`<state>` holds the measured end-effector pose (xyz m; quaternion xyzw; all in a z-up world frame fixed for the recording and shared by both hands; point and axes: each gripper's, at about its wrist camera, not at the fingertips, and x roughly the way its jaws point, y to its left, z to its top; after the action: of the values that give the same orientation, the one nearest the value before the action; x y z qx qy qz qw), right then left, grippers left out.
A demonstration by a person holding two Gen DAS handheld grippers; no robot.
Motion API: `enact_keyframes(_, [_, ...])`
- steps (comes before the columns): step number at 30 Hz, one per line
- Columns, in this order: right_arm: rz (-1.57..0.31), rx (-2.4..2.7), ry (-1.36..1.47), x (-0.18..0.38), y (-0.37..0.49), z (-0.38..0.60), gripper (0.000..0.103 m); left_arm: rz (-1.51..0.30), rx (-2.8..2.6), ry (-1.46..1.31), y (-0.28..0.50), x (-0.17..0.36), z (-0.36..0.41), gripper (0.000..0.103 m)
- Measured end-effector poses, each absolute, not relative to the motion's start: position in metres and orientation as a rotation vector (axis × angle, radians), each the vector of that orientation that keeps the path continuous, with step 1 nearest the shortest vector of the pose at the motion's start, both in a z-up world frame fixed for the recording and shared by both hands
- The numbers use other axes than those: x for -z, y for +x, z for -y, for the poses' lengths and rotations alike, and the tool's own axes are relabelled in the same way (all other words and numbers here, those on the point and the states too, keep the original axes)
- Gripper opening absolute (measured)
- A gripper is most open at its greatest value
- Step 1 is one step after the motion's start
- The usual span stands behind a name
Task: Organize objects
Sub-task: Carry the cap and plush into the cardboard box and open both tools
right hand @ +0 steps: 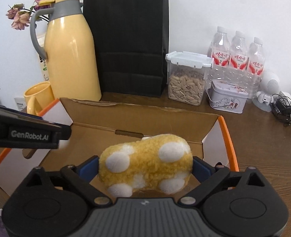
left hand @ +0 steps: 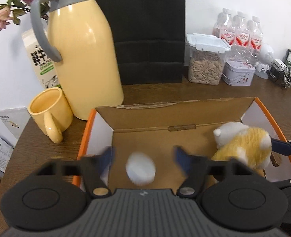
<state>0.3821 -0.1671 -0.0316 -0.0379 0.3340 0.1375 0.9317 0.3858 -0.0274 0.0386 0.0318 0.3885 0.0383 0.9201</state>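
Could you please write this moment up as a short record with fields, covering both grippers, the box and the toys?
left hand-held gripper: open, over the cardboard box
white ball: blurred, between the open fingers, untouched
right hand-held gripper: shut on the yellow plush toy
plush position: over the right part of the box
box surroundings: yellow mug and yellow thermos jug to its left

We find an open box (right hand: 137,118) at the front of the surface (right hand: 267,138), with a plush toy (right hand: 145,165) inside on its right and a small ball (left hand: 140,168) to the toy's left. Behind the box, left to right: mug (left hand: 46,110), thermos (right hand: 70,59), paper bag (right hand: 129,39), seed container (right hand: 186,83), tin (right hand: 227,96). Bottles (right hand: 238,53) stand behind the tin.
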Motion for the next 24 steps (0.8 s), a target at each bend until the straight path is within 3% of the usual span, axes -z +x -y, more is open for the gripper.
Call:
enact_keyframes(1, [-0.687,-0.283,-0.076,0.032,0.382,0.167,0.102,-0.783,-0.085,0.068,0.384,-0.04,0.027,0.103])
enact_keyframes(24, [-0.59,-0.295,-0.08,-0.014,0.315,0.172,0.103,-0.68,-0.12,0.069,0.314,-0.083,0.022,0.103])
